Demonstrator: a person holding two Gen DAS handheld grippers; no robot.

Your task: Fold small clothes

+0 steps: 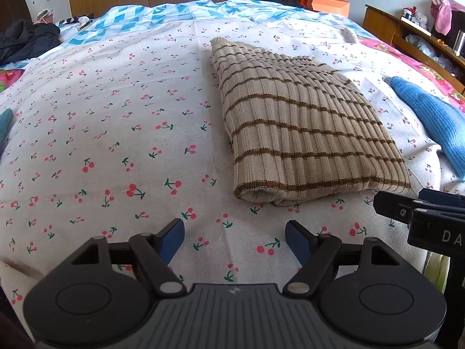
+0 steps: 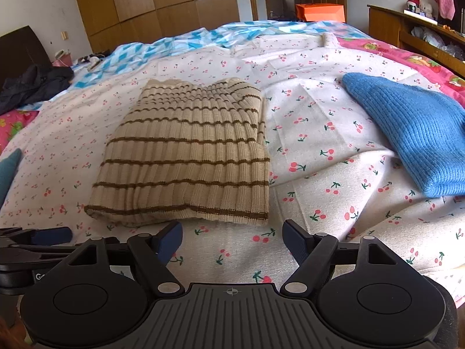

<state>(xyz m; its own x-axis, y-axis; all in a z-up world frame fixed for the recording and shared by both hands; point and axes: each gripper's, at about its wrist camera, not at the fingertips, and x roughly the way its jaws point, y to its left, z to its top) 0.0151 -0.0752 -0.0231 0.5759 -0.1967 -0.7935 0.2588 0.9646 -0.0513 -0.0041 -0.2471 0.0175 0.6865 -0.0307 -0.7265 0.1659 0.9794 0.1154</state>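
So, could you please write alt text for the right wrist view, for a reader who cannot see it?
A folded beige striped sweater lies on a cherry-print bedsheet, just beyond the open, empty right gripper. A blue knit garment lies to its right, and the left gripper shows at the left edge.

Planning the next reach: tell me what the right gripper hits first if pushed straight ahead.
Likely the near hem of the striped beige sweater. The right gripper is open above the cherry-print sheet, with only bare sheet between; its height is hard to judge.
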